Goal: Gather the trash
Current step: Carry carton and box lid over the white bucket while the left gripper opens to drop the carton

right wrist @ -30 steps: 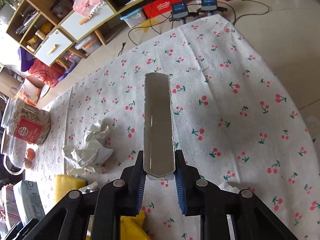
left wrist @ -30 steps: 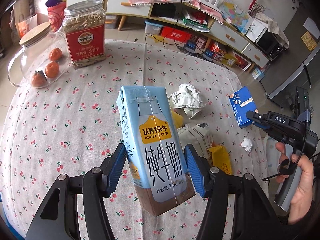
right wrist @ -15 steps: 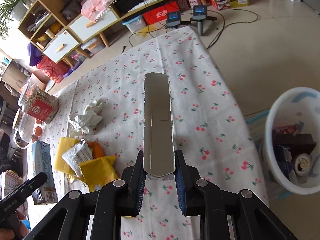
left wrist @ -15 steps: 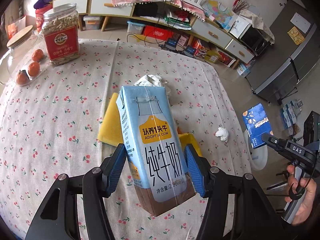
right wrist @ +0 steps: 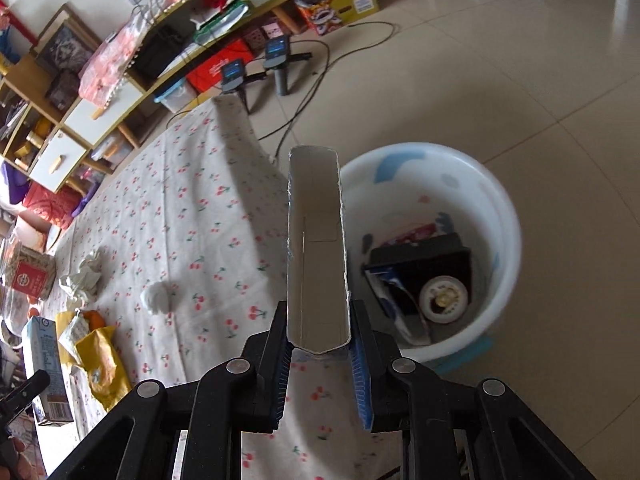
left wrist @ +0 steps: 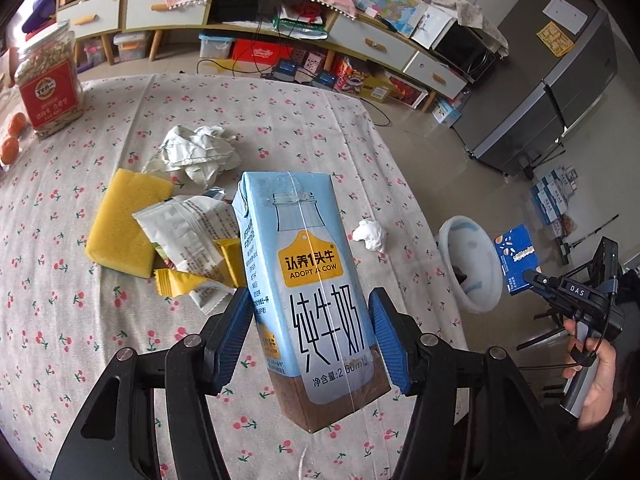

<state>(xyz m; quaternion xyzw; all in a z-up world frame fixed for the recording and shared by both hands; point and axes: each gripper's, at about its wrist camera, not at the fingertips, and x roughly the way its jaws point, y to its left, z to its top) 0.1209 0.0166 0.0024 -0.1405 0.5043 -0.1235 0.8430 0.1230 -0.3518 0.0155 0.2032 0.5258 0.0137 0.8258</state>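
The left tongs (left wrist: 312,336) are clamped on one pale blue milk carton (left wrist: 310,280), held upright in the lower middle of the left wrist view, above the table (left wrist: 280,120) with its cherry-print cloth. The table's far edge curves across the upper middle of that frame and its right edge runs down toward the lower right; beyond it lies bare floor with one white bin (left wrist: 472,268) standing just off the edge at right.

The right tongs (right wrist: 319,354) are clamped on one flattened blue box (right wrist: 317,248), seen edge-on with its open grey inside facing the camera. In the right wrist view the box's far end lies over the near rim of the bin (right wrist: 504,208), which fills the right middle and already holds a black box, a round lid and some printed packaging. The table edge runs diagonally from upper middle to lower middle, just left of the bin; tiled floor is open all around the bin's far side.

Left on the table, counted: one crumpled paper (left wrist: 196,152), one yellow sponge (left wrist: 124,224), one white snack bag (left wrist: 188,232), two yellow wrappers (left wrist: 180,280), one small tissue wad (left wrist: 370,234). One seed jar (left wrist: 46,80) stands at upper left.
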